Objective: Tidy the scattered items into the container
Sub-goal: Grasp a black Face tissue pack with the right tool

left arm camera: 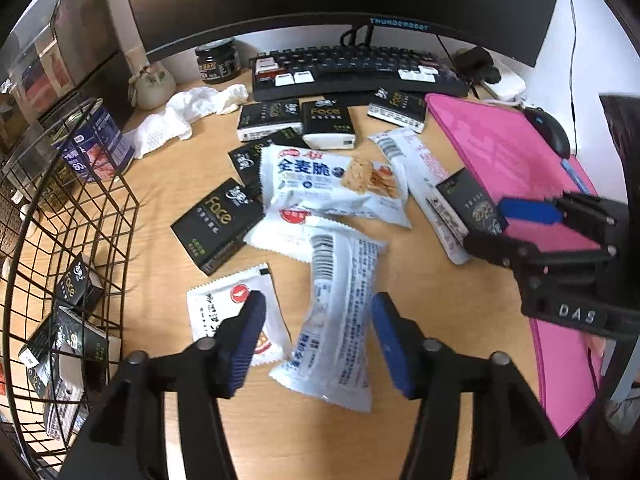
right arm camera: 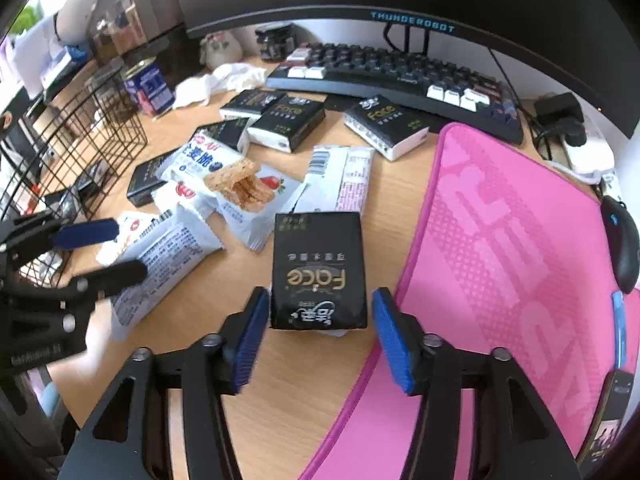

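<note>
Black "Face" tissue packs and white snack packets lie scattered on the wooden desk. My left gripper [left arm camera: 318, 344] is open, low over a long white snack packet [left arm camera: 340, 320] that lies between its blue pads without touching them. Its left pad overlaps a small white sachet [left arm camera: 236, 320]. My right gripper [right arm camera: 320, 340] is open around the near end of a black tissue pack [right arm camera: 320, 272], with narrow gaps on both sides. The black wire basket [left arm camera: 100, 216] [right arm camera: 100, 132] at the left holds several black tissue packs [left arm camera: 76, 284]. Each gripper shows in the other's view: right gripper [left arm camera: 508, 228], left gripper [right arm camera: 108, 252].
A pink mat [right arm camera: 500, 240] covers the right side, with a black mouse [right arm camera: 624, 248] on it. A keyboard [left arm camera: 360, 68] and a monitor stand at the back. A blue tin [left arm camera: 96, 148], a dark jar [left arm camera: 218, 60] and crumpled white tissue [left arm camera: 192, 112] sit near the basket.
</note>
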Available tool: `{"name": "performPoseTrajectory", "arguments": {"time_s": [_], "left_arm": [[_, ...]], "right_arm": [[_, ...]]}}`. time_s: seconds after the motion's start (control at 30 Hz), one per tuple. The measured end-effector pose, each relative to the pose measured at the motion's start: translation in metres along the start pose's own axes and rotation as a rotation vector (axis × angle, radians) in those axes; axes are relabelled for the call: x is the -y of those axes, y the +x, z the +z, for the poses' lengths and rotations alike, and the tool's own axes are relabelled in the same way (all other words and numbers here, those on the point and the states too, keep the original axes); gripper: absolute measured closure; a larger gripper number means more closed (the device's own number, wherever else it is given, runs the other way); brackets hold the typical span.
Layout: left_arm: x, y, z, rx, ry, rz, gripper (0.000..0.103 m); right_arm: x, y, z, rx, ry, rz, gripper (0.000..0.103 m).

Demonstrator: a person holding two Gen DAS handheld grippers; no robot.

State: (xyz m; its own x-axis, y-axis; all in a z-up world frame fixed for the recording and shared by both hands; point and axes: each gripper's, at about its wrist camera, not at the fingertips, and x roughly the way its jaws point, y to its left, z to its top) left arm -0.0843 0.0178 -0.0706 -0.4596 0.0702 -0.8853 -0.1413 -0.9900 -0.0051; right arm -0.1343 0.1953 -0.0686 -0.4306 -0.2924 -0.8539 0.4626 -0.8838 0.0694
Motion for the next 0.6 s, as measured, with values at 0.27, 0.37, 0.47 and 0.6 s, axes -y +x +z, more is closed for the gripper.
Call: {"name": "performPoseTrajectory", "arguments": {"time_s": [0.27, 0.37, 0.47, 0.6], "left_arm": [[0.004, 0.017, 0.001, -0.040, 0.014, 0.002, 0.040], [0.007, 0.023, 0.002, -0.054, 0.032, 0.015, 0.046], [0.010, 0.024, 0.001, -0.059, 0.048, 0.008, 0.061], [0.011, 0.022, 0.002, -0.052, 0.053, 0.044, 0.062]], "right_arm": [[0.004, 0.017, 0.012, -0.015, 0.002, -0.001, 0.042], [0.007, 0.021, 0.010, -0.029, 0.010, 0.023, 0.042], [0.008, 0.019, 0.010, -0.024, 0.017, 0.030, 0.056], [0.009, 0.017, 0.009, -0.022, 0.025, 0.033, 0.056]]}}
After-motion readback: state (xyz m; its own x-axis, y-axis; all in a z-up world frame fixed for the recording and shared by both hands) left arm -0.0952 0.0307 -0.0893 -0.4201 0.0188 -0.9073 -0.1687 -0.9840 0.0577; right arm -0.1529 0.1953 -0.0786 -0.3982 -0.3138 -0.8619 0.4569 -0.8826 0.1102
